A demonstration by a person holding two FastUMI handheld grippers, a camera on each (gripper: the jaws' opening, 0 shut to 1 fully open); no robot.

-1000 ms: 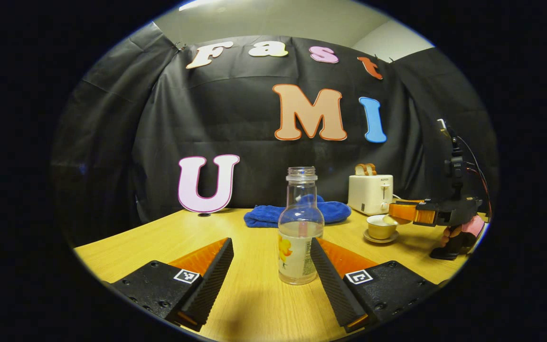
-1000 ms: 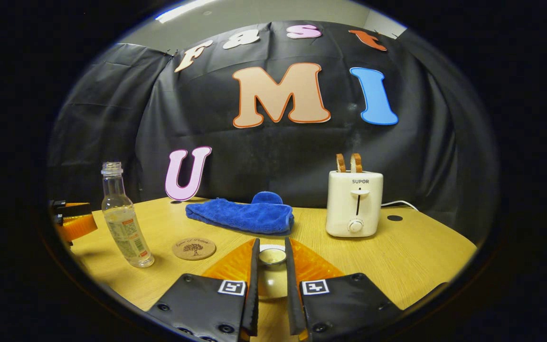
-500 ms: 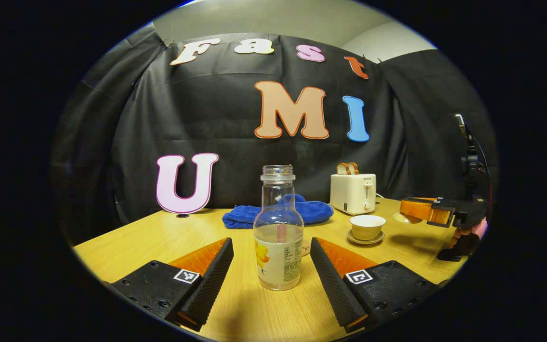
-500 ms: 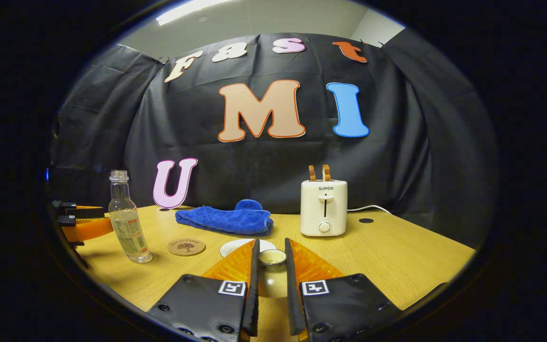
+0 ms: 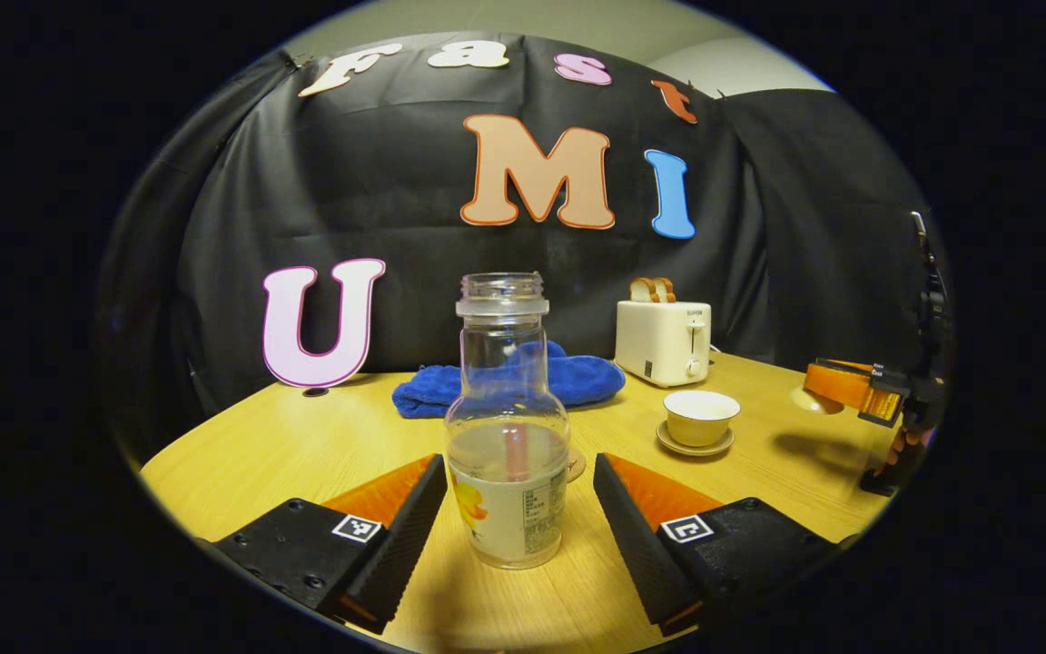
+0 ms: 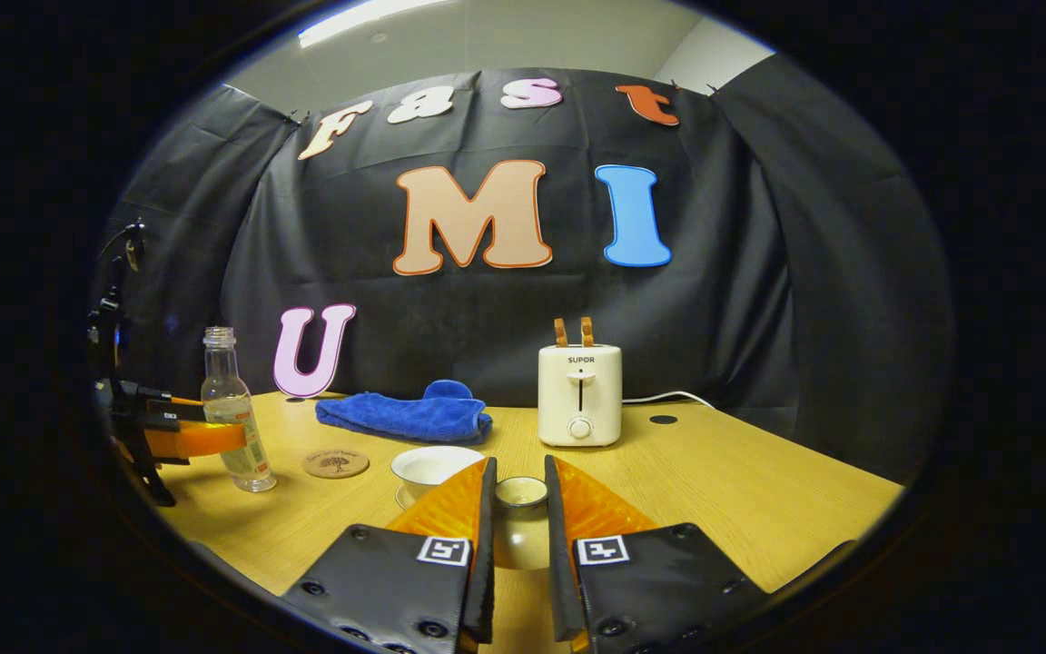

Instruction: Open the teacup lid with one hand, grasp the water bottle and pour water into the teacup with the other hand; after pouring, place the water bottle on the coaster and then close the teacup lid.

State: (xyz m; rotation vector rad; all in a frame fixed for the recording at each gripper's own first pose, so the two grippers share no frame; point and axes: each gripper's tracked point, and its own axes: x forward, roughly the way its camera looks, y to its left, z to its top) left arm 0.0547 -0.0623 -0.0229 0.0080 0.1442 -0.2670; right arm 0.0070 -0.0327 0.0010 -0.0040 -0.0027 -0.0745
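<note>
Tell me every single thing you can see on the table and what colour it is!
water bottle: one, clear with a pale label, no cap, standing between the left tool's open fingers, not yet pressed
teacup: one, cream, open, on its saucer
saucer: one, cream, under the teacup
teacup lid: one, cream, lifted off the cup
coaster: one, brown, round, beside the bottle
cloth: one, blue, crumpled at the back
toaster: one, cream, two brown slices sticking up
table: one, light wood
left tool: one, open around the bottle
right tool: one, pinching the lid
</note>
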